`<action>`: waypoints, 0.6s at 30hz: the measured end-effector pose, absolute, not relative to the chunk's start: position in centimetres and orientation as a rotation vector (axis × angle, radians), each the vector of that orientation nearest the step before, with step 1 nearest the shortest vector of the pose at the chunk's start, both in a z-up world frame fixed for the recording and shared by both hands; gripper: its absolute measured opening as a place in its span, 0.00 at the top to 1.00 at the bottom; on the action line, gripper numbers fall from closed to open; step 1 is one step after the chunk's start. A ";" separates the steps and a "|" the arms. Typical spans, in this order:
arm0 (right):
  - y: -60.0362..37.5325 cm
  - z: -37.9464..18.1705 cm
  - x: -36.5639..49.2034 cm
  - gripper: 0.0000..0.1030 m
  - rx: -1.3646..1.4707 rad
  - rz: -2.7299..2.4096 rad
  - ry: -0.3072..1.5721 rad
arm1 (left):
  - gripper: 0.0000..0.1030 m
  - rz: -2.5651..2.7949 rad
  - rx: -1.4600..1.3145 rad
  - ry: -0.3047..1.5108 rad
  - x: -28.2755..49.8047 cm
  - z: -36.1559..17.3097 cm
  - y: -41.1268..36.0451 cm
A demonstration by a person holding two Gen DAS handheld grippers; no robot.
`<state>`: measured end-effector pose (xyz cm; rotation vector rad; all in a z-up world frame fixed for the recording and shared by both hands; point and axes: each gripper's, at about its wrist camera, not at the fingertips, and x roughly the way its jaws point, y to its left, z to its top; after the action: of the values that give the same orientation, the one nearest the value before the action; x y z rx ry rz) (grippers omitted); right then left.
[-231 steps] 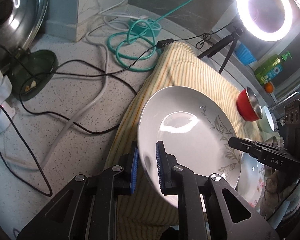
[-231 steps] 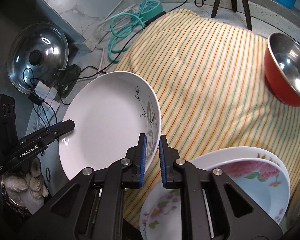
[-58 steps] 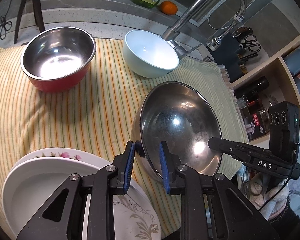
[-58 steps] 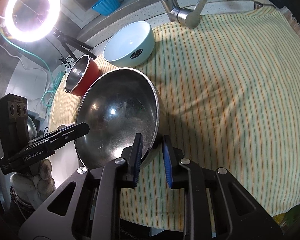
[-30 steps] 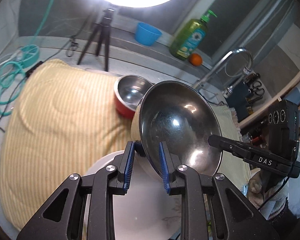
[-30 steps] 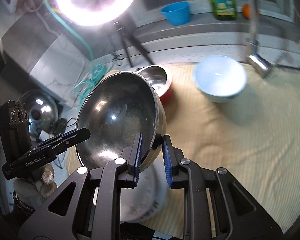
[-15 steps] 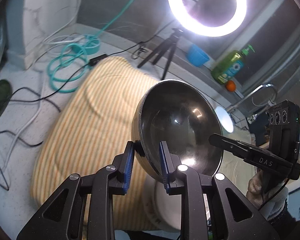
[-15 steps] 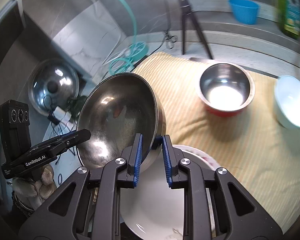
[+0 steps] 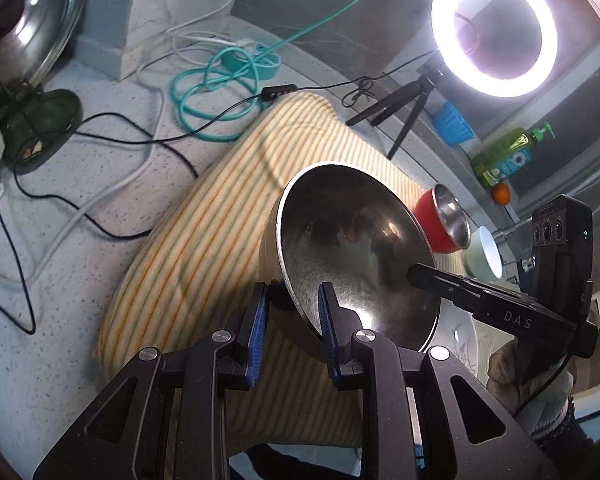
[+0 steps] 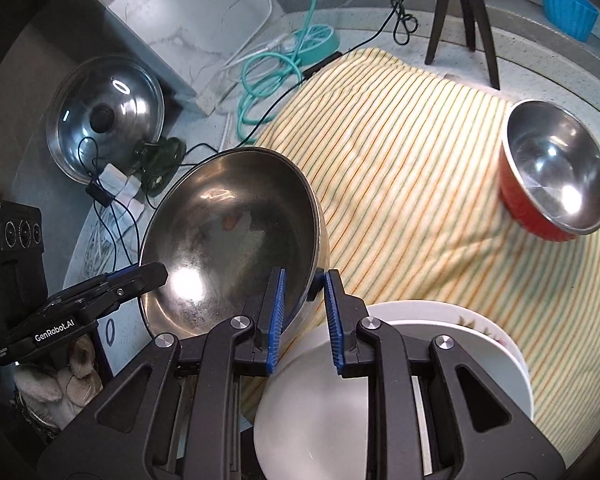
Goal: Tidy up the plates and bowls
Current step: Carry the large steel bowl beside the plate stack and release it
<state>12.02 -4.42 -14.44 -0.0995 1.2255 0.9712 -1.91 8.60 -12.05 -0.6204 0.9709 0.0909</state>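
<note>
Both grippers (image 9: 290,322) (image 10: 303,314) angled down — pinching steel bowl (image 10: 228,236).

Beyond your left gripper (image 9: 290,322), the steel bowl (image 9: 352,248) hides most of the stacked plates (image 9: 466,344); only a sliver shows past its far rim. Your right gripper (image 10: 303,318) covers the near part of the white plate stack (image 10: 496,364), and the picture's lower edge cuts it off. The light bowl (image 9: 482,254) sits partly behind the other gripper's body. The reflections inside the steel bowl are too smeared for you to read.
</note>
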 end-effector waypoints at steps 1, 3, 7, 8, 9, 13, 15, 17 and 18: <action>-4.3 -14.6 12.1 0.80 -0.105 0.972 1.229 | 0.79 0.096 -0.623 0.975 -2.0 -12.3 8.8; -3.9 -15.0 12.0 0.80 -0.114 0.971 1.236 | 0.79 0.100 -0.628 0.983 -2.1 -12.7 8.9; -3.6 -15.5 12.1 0.80 -0.127 0.968 1.247 | 0.79 0.103 -0.631 0.996 -2.2 -13.4 9.0; -3.5 -15.6 12.1 0.80 -0.133 0.967 1.250 | 0.79 0.101 -0.633 0.999 -2.2 -13.5 9.0; -3.5 -15.7 12.1 0.80 -0.138 0.967 1.255 | 0.79 0.101 -0.633 1.003 -2.1 -13.7 9.1; -3.5 -15.9 12.1 0.80 -0.142 0.969 1.258 | 0.79 0.101 -0.630 1.011 -2.0 -13.9 9.1; -3.5 -15.8 12.1 0.80 -0.140 0.971 1.251 | 0.79 0.104 -0.631 1.013 -2.0 -13.9 9.2; -3.6 -15.6 12.1 0.76 -0.137 0.976 1.243 | 0.78 0.106 -0.628 1.010 -2.1 -13.8 9.3; -3.6 -15.4 12.1 0.67 -0.134 0.976 1.234 | 0.76 0.109 -0.623 1.009 -2.1 -13.7 9.3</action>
<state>12.06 -3.59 -15.38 -0.1343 1.2343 0.9762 -2.12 9.27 -13.74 -0.6231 1.0091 0.1086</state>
